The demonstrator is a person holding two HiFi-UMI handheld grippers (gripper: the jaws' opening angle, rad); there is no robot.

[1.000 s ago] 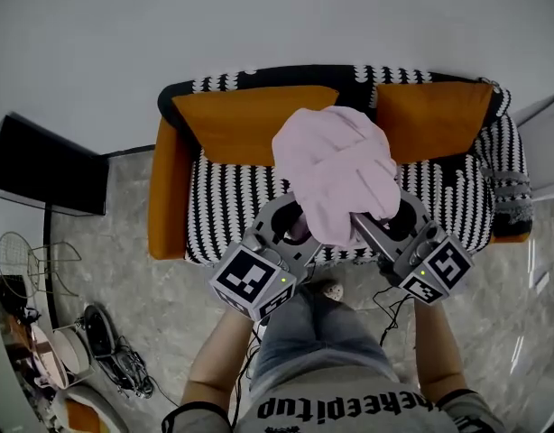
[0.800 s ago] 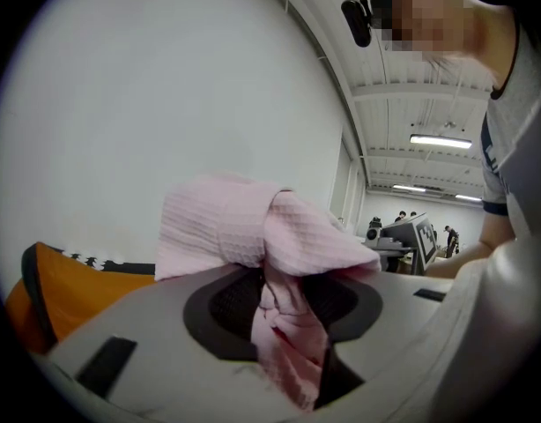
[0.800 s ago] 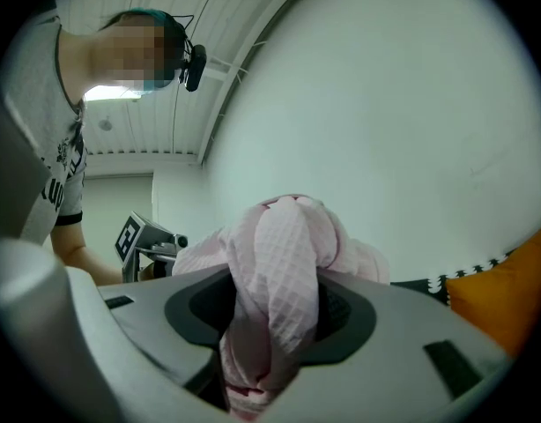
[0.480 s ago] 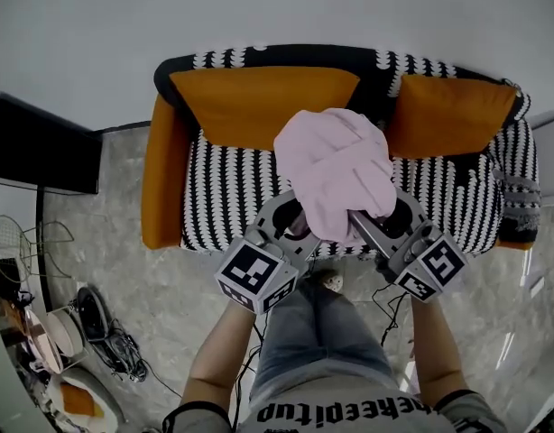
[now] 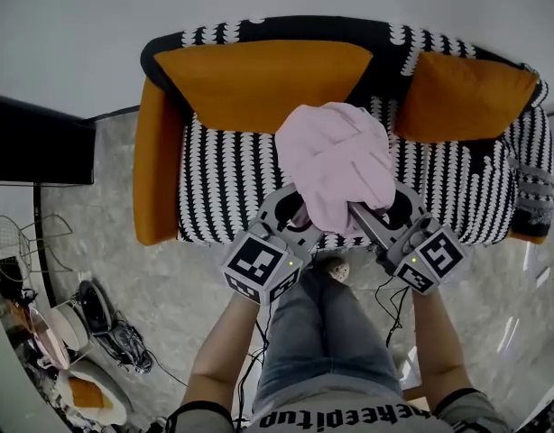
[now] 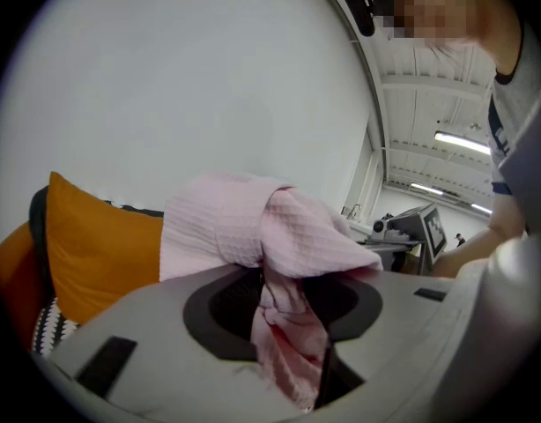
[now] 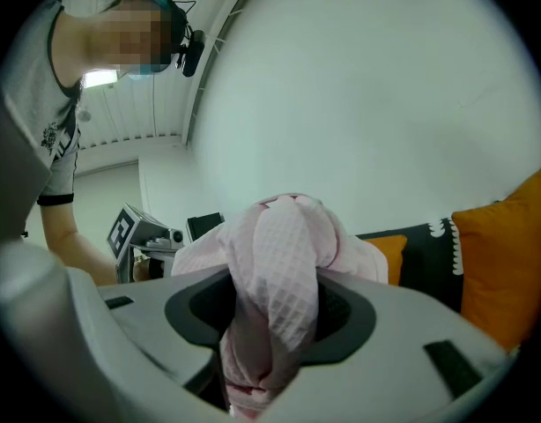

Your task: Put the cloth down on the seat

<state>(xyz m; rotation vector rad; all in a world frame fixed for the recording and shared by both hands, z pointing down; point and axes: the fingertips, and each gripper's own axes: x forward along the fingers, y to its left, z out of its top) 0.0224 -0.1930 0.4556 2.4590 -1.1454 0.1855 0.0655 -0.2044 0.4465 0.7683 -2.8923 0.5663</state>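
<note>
Our left hand-held gripper (image 5: 298, 219) and right hand-held gripper (image 5: 360, 216) each pinch the pink cloth (image 5: 336, 161), which is bunched just ahead of them, above the sofa seat (image 5: 223, 188). In the last second neither grip has loosened. The bundle now overlaps less of the cushions (image 5: 259, 79), so we judge that letting go is still to come.

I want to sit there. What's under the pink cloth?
All around the pink cloth you can see the black-and-white striped seat, so the cloth is over the seat. The patch straight under it is covered, so anything lying there can't be seen.
</note>
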